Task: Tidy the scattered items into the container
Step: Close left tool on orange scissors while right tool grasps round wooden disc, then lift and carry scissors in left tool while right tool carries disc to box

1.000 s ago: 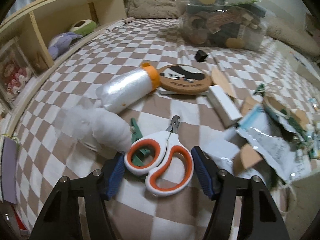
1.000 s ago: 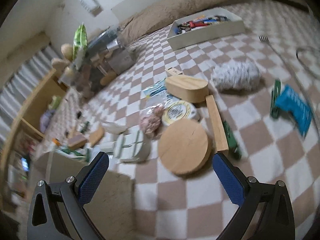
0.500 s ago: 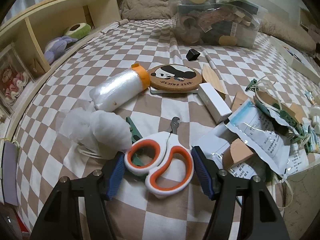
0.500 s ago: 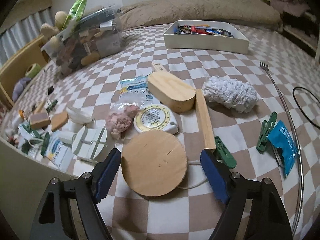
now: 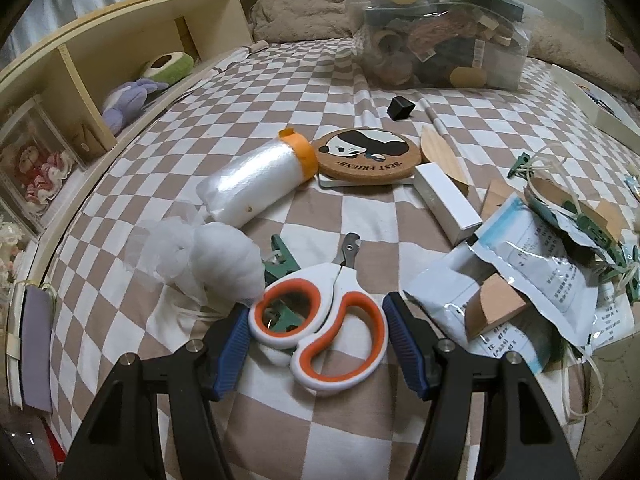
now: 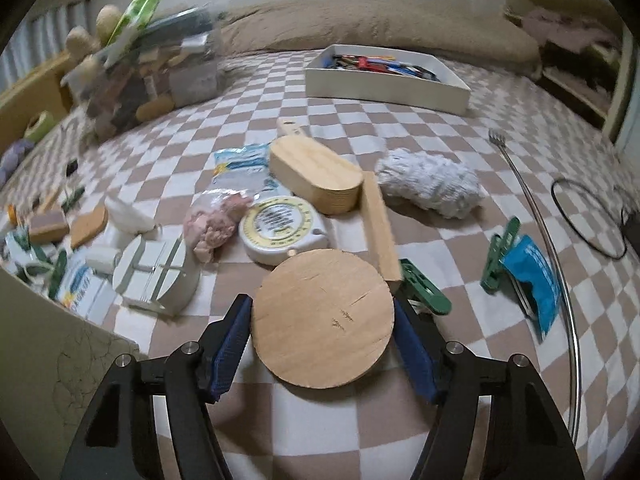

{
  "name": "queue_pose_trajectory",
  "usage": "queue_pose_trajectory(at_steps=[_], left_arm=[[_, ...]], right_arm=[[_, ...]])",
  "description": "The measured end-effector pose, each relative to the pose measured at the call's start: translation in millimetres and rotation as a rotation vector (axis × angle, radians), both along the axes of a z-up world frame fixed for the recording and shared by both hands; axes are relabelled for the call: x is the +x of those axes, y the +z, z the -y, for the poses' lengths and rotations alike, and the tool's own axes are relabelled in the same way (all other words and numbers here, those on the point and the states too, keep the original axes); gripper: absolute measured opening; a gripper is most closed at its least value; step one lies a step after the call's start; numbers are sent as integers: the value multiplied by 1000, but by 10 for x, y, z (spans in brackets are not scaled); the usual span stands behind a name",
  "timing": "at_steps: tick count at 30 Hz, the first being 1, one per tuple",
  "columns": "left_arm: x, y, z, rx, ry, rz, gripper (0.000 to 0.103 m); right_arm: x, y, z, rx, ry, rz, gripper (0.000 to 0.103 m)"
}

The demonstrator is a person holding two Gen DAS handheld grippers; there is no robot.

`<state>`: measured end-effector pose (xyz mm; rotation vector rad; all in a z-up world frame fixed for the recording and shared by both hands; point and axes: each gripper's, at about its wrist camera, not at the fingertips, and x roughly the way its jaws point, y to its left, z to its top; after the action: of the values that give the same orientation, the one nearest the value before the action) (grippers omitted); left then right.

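Observation:
In the left wrist view my left gripper (image 5: pixel 318 346) straddles the white-and-orange clippers (image 5: pixel 320 328), which lie on the checkered bedspread; both blue pads sit against the handles. In the right wrist view my right gripper (image 6: pixel 322 350) has its pads at both edges of a round wooden disc (image 6: pixel 322 318) lying flat. A white box (image 6: pixel 384 80) holding several small items stands at the back. A clear bin (image 5: pixel 444 36) full of items stands at the back in the left view.
Near the left gripper lie a white mesh puff (image 5: pixel 212 264), a plastic roll with an orange cap (image 5: pixel 256 178), a panda coaster (image 5: pixel 366 152), a white box (image 5: pixel 446 200) and packets (image 5: pixel 528 272). Near the right lie a tape measure (image 6: pixel 280 228), wooden blocks (image 6: pixel 316 180), green clips (image 6: pixel 424 292) and a metal rod (image 6: pixel 536 220).
The right gripper has come down over the wooden disc and its jaws have narrowed from wide open onto the disc's edges. The left gripper has stayed around the clippers, its view tilting slightly.

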<state>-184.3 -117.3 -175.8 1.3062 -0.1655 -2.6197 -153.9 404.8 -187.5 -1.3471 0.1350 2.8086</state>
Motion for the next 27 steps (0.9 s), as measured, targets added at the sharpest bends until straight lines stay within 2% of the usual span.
queue_pose_trajectory(at_steps=[4,8,11,13,15,16,25,26,27], left_arm=[[-10,-24,-16,-27,-1,9,67],[-43,-79,33,-52,32,19,90],[-61,-99,161,16,54,25,92],[-60,-87,169,40,49,21,88],[-47,-65,131,24,39,13,69],[-42,-51,114,20,35,9,62],[42,126,136,84,35,-69,60],[59,162,129,97,29,-85,59],[77,198,115,108,22,-100,53]], right_arm=[[63,25,-129,-83,-39,-10,70],[76,32,-180,-126,-52,-10,70],[97,36,-171,-135,-49,-14,70],[112,54,-151,-137,-46,-21,70],[128,76,-147,-143,-44,-30,70],[130,85,-148,-147,-44,-34,70],[228,225,-295,-208,-96,-88,70],[247,244,-324,-218,-107,-97,70],[261,257,-343,-228,-113,-103,70]])
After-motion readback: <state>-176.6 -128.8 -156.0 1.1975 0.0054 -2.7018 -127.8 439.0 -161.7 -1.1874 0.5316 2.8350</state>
